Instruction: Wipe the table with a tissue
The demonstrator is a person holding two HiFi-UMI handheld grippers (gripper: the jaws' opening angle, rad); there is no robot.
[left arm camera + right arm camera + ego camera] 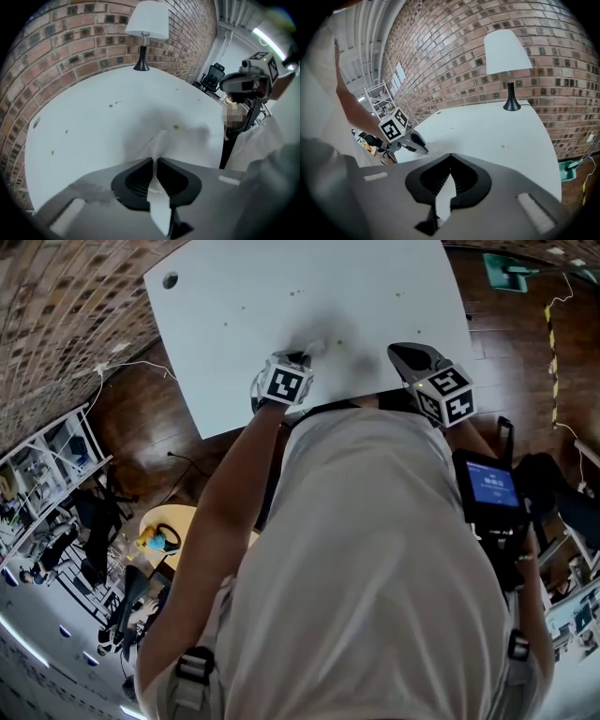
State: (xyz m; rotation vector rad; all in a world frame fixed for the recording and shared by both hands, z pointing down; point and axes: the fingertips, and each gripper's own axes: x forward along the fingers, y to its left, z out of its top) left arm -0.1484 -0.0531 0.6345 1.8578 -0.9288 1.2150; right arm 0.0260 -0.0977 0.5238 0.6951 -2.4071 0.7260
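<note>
Two tools over a white table [234,343] in the upper half of the head view, well apart from each other. Left of centre there, the left tool [305,354], tipped steeply down with its marker cube toward the camera. Grasps a white tissue [157,143]: in the left gripper view, jaws pinched on the sheet, a crumpled fold sticking out ahead of the tips at the middle of the frame, a flat strip trailing back between the pads toward the lower edge. Fold down against the table, inside a soft grey shadow. Just right of the fold, one of several yellowish specks [176,126]; more toward the middle left. At the top centre of that view, a lamp [146,26] with white shade and black foot on the table's far edge, against a brick wall [70,42]. Right of centre in the head view, the right tool [397,351], near the table's lower edge. Clenched on nothing: in the right gripper view, tips meeting, nothing poking out past them. Lower down, a pale shirt [375,568] filling the head view's middle, and a device [492,486] with a blue screen at the right.
</note>
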